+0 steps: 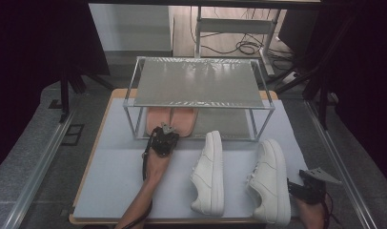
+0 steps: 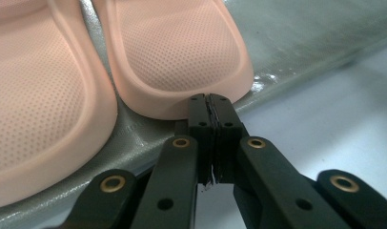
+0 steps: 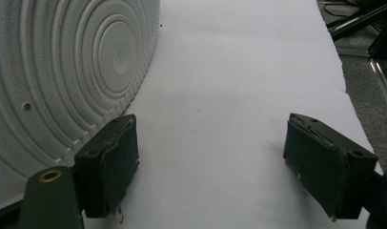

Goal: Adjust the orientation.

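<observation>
High view: left gripper [image 1: 165, 132] at the metal two-tier rack's [image 1: 199, 106] lower shelf, by the pair of peach rubber slippers [image 1: 171, 120] | Left gripper view: jaws pressed together, empty, apparently touching the slipper's heel rim | Right gripper view: right gripper [image 3: 210, 164] jaws wide apart, empty, beside the white sneaker's ridged sole [image 3: 63, 71] on pale grey mat [image 3: 239, 95].

A: Where are the pink slippers [image 1: 171, 119]?
B: Side by side, flat on the rack's lower shelf [image 1: 229, 125], left part, dotted insoles up.
A: And the heels?
B: At the near edge.
</observation>
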Tool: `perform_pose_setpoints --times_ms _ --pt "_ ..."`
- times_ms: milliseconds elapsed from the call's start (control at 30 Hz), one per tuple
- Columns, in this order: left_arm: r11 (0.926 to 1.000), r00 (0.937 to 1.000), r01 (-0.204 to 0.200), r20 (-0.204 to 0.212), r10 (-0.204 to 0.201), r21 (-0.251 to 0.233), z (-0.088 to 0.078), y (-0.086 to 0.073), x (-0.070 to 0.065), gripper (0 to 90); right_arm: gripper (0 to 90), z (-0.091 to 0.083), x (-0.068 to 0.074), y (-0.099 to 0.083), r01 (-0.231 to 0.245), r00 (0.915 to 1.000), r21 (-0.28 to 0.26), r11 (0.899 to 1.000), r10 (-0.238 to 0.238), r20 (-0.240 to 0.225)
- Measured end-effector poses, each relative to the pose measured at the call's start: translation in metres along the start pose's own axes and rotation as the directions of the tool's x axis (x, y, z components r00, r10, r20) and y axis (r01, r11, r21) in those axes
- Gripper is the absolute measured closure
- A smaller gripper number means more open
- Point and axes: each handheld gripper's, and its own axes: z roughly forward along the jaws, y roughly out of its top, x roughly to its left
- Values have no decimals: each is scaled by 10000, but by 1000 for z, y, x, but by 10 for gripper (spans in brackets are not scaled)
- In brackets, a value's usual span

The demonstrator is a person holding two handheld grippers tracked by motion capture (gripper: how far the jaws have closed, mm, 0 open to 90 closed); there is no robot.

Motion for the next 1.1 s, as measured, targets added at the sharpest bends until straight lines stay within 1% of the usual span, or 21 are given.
perform_pose_setpoints --times_ms 100,200,267,400,433,467,533,633,667,733,767,800,900,1000,1100 --pt "10000 10000 1 59 -1 0 0 1 1 880 190 0 0 0 3 10000 -3 10000 -3 5" --pt "9999 9999 -66 76 67 -100 -2 1 0 859 190 0 0 0 8 10000 11 10000 -8 -20" --pt "9998 9997 -98 227 103 -192 -6 1 -1 855 191 0 0 0 -12 10000 -2 10000 12 -34" --pt "9997 9993 -119 339 126 -225 -13 0 -6 819 191 0 0 0 -17 10000 -10 10000 17 -36" --pt "9994 9990 -242 358 251 -241 -15 1 -6 807 191 0 0 0 -13 10000 -8 10000 13 -34" --pt "9993 9988 -278 388 287 -232 -17 0 -7 798 191 0 0 0 -14 10000 -6 10000 14 -33" --pt "9991 9986 -326 416 336 -258 -21 -1 -8 768 191 0 0 0 -3 10000 -4 10000 3 -26" --pt "9994 9987 -263 438 273 -229 -26 -3 -8 702 194 0 0 0 -8 10000 -8 10000 8 -16" --pt "9993 9985 -315 446 325 -220 -28 -4 -8 690 195 0 0 0 -11 10000 -9 10000 11 -15" --pt "9994 9985 -271 462 281 -232 -30 -5 -7 652 197 0 0 0 -18 10000 -11 10000 18 -6" --pt "9995 9983 -190 543 202 -234 -34 -6 -7 636 198 0 0 0 -23 10000 -14 10000 23 -5" --pt "9995 9984 -223 519 234 -219 -36 -7 -6 622 198 0 0 0 -24 10000 -14 10000 24 -6" --pt "9997 9983 -152 558 162 -169 -42 -8 -5 562 199 0 -1 0 -41 10000 -18 10000 41 -3" --pt "9996 9985 -201 501 212 -220 -49 -12 -3 512 200 0 -1 0 -48 10000 -21 10000 48 0" --pt "9994 9984 -227 515 240 -250 -56 -16 -1 481 202 0 -1 0 -47 10000 -26 10000 47 9"
